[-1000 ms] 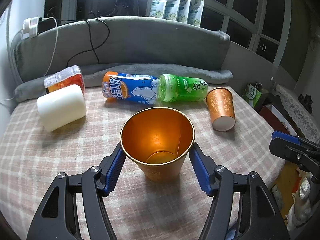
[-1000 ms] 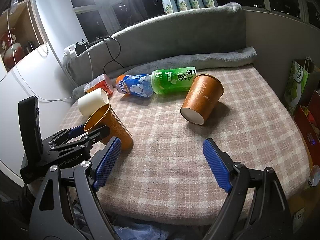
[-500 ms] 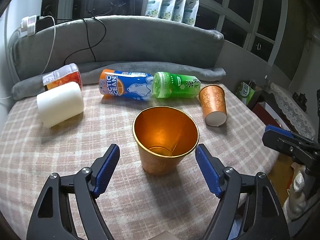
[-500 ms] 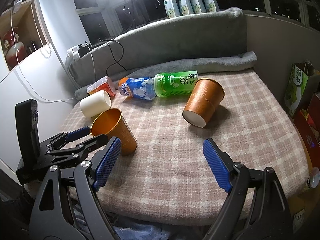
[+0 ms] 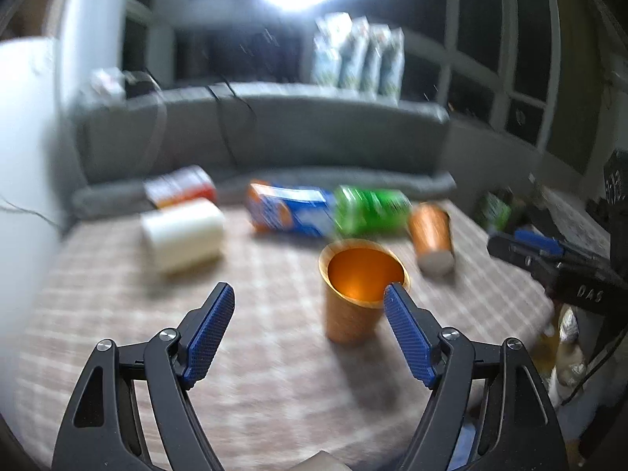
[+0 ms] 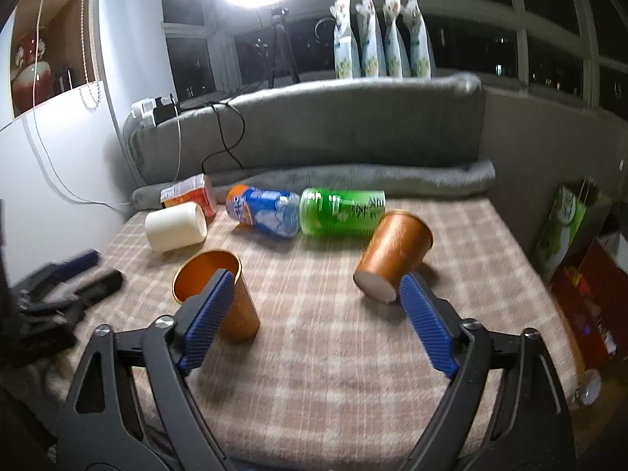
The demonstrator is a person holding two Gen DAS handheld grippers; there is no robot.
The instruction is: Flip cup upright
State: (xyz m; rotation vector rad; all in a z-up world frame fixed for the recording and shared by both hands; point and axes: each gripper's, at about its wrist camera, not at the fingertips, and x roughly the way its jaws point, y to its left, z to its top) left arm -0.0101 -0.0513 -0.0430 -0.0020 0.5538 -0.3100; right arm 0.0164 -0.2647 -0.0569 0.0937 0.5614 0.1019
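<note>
The shiny orange metal cup (image 5: 359, 294) stands upright, mouth up, on the beige plaid blanket (image 6: 333, 337). The left tongs (image 5: 310, 331) are spread wide and hold nothing; the cup sits ahead of them, toward their right finger, apart from both pads. The right tongs (image 6: 314, 322) are likewise spread and empty. A second orange patterned cup (image 6: 394, 253) lies on its side, beside a green bottle (image 6: 339, 212).
</note>
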